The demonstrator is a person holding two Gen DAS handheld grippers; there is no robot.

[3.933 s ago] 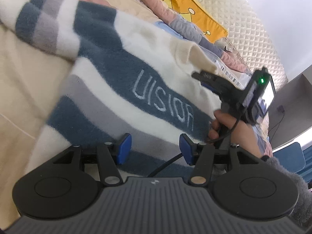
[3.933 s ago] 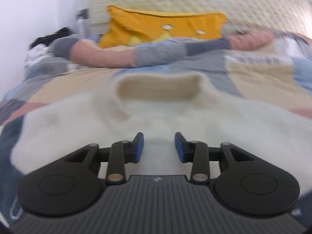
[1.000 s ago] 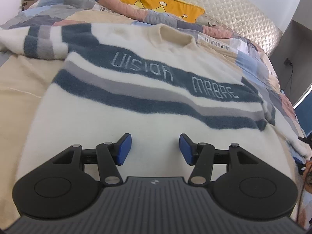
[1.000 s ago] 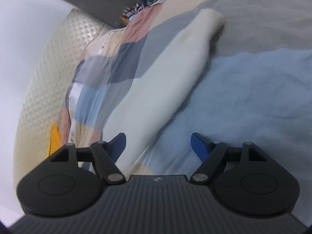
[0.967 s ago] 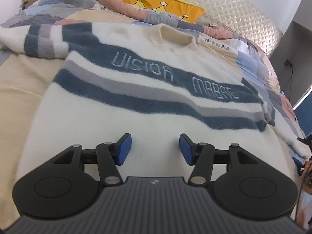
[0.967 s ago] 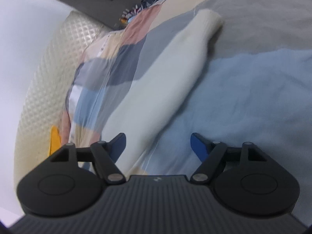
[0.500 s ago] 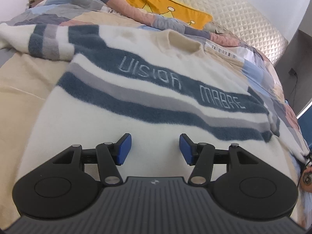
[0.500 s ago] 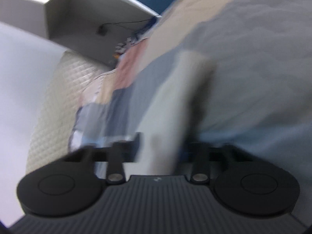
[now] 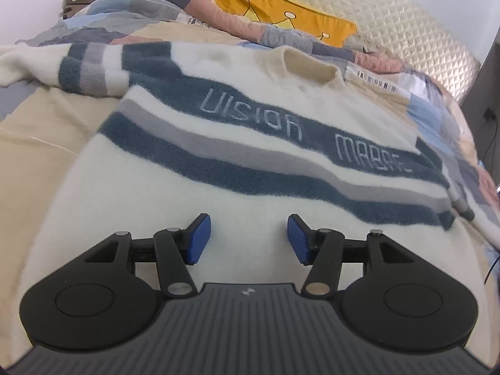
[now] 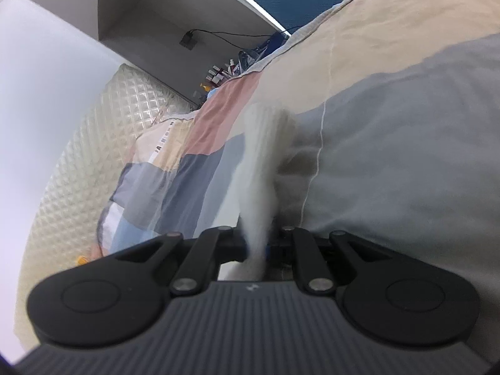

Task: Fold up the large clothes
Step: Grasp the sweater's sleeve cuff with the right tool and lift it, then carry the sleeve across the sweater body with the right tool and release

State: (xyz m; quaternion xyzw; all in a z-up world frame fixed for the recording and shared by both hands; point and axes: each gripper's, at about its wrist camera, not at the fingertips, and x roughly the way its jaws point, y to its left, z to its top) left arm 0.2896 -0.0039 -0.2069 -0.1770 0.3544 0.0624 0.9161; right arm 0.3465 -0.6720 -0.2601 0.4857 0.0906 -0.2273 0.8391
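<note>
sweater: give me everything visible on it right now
The sweater is a fuzzy cream knit with dark teal and grey chest stripes, pale lettering on the upper teal band, and a ribbed beige collar. It lies face up and spread flat on the patchwork bedding, one striped sleeve stretched sideways. The open left hand-held gripper hovers over its lower body. The right hand-held gripper is shut on the other sleeve, a cream strip.

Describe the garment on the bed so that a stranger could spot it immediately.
On the patchwork quilt, below the yellow crown pillow, a fluffy cream sweater lies spread flat. Only it carries dark blue and grey chest stripes with the pale lettering "VISION" across them.
</note>
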